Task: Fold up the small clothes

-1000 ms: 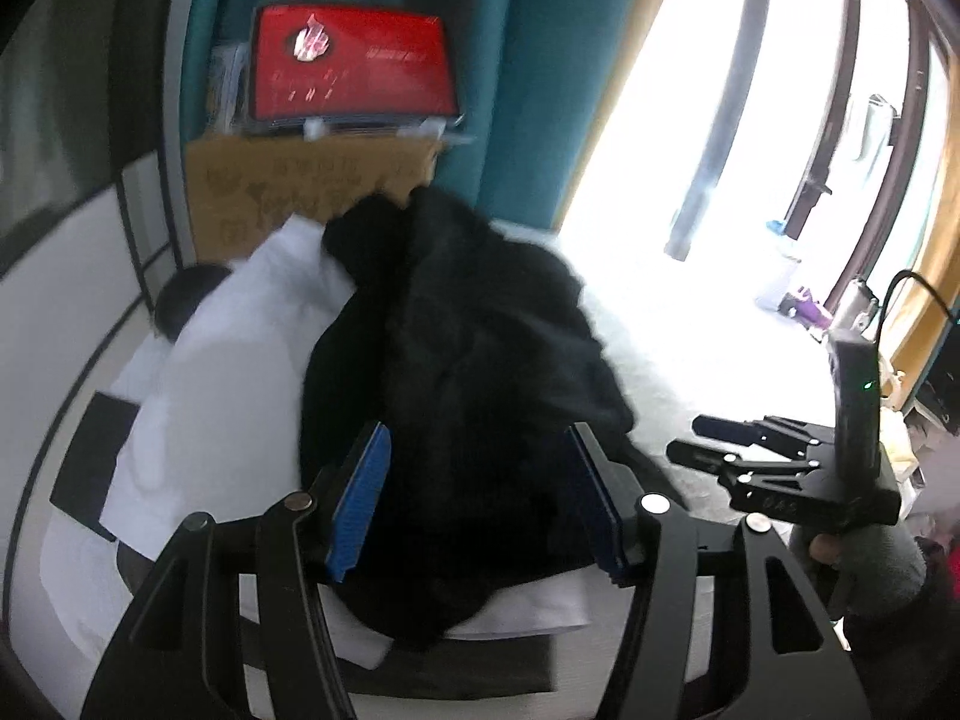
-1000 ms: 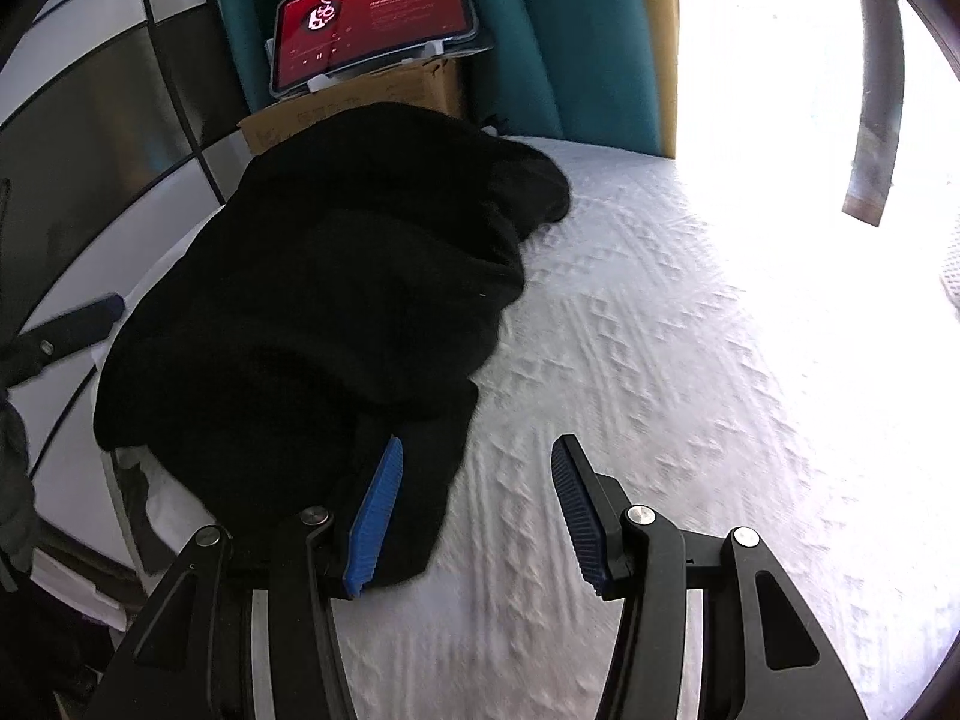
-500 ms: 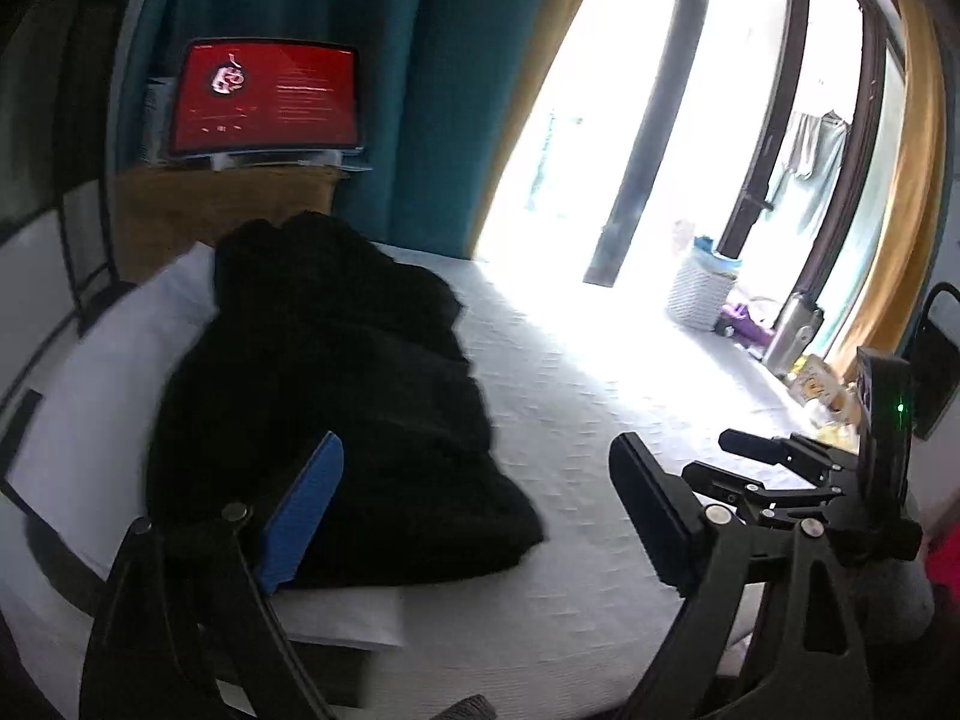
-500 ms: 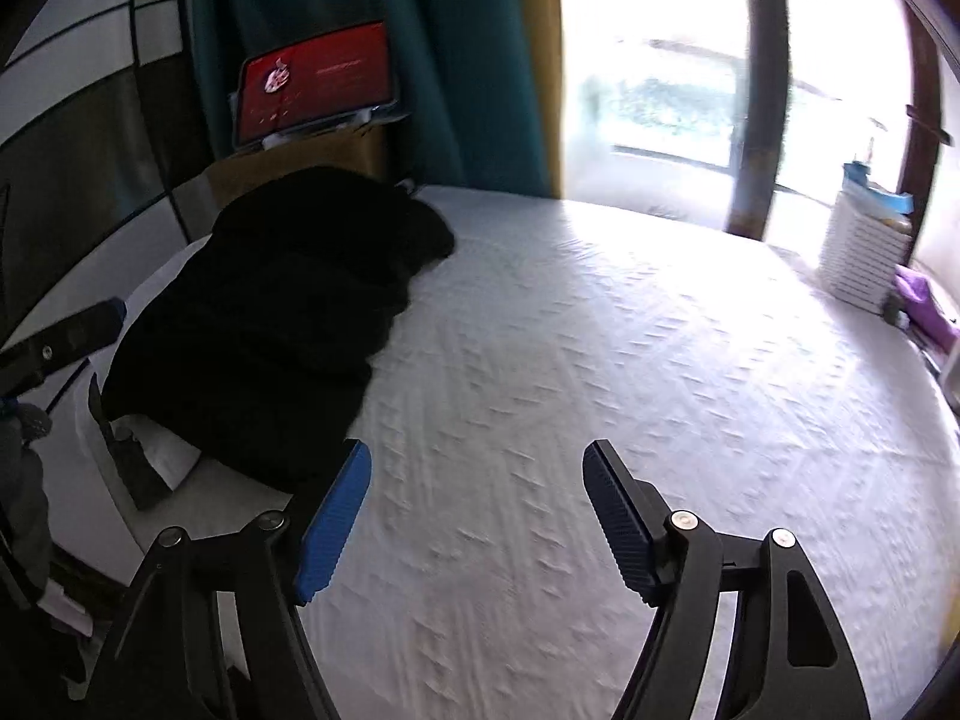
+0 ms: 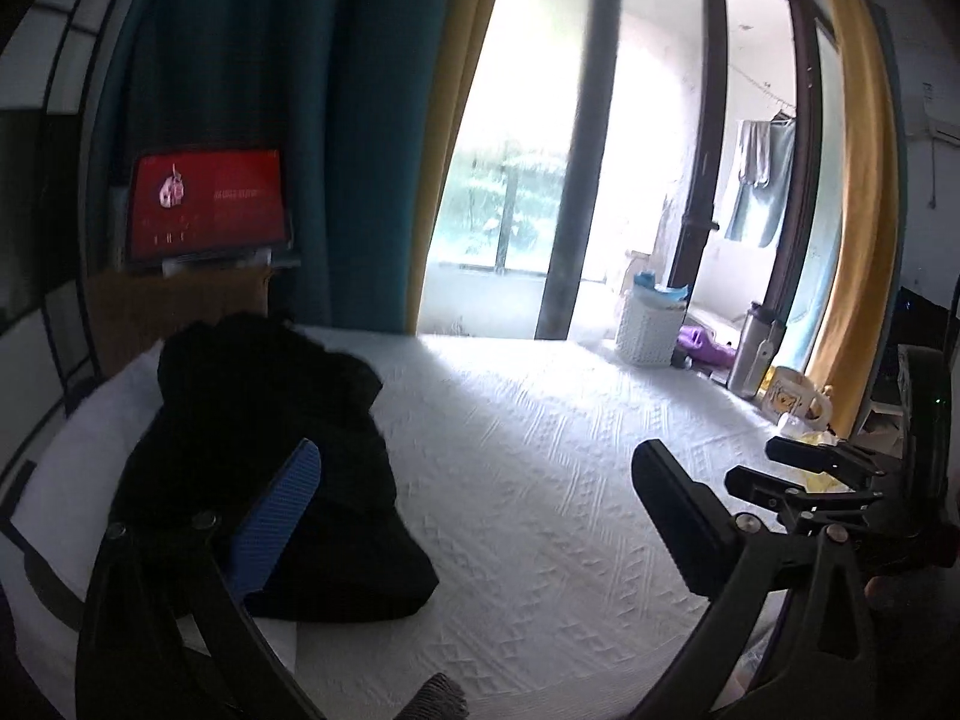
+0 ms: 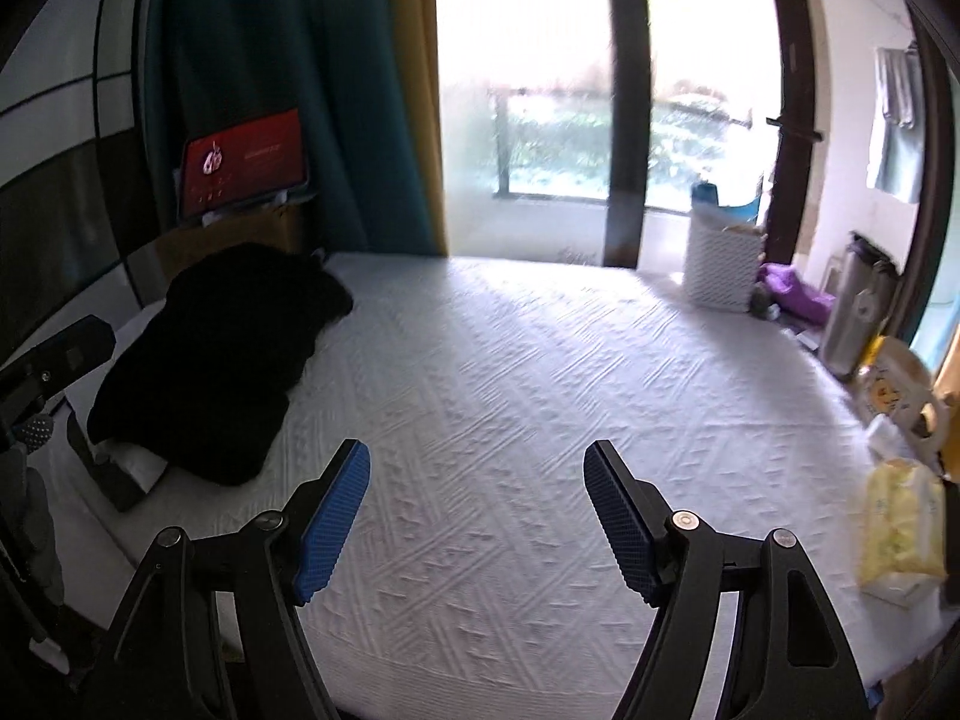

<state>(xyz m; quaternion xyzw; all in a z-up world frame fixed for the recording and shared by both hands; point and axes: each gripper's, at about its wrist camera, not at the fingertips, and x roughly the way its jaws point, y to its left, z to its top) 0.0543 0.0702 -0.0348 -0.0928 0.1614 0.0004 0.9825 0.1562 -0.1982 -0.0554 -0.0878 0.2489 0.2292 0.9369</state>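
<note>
**Inspector:** State of the left gripper point(image 5: 474, 516)?

**Assistant:** Jaws released and spread very wide, having just been opening. Nothing sits between them; only the white quilted bed cover point(image 5: 540, 480) shows in the gap. The blue ribbed pad point(image 5: 273, 528) on its left finger overlaps the dark cloth in that view, but no contact can be confirmed.

**Inspector:** And the right gripper point(image 6: 477, 516)?

**Assistant:** Jaws also released, with a clear gap and nothing in it. They opened within the last second. The bed cover lies beyond and beneath them.

**Inspector:** Location of the garment?

**Assistant:** The crumpled black fabric garment point(image 6: 222, 360) lies in a loose heap to the far left of the right jaws, well apart from them. It rests partly on a white pillow point(image 5: 90, 462) at the head of the bed. In the left wrist view it lies directly beyond the left finger.

**Inspector:** Other items?

**Assistant:** A red-screened tablet point(image 6: 246, 165) stands behind the garment, against a teal curtain point(image 6: 270, 60). Far right of the right jaws: a white ribbed basket point(image 6: 720, 264), a steel flask point(image 6: 852, 312) and a yellow tissue packet point(image 6: 900, 522) at the bed's edge.
</note>
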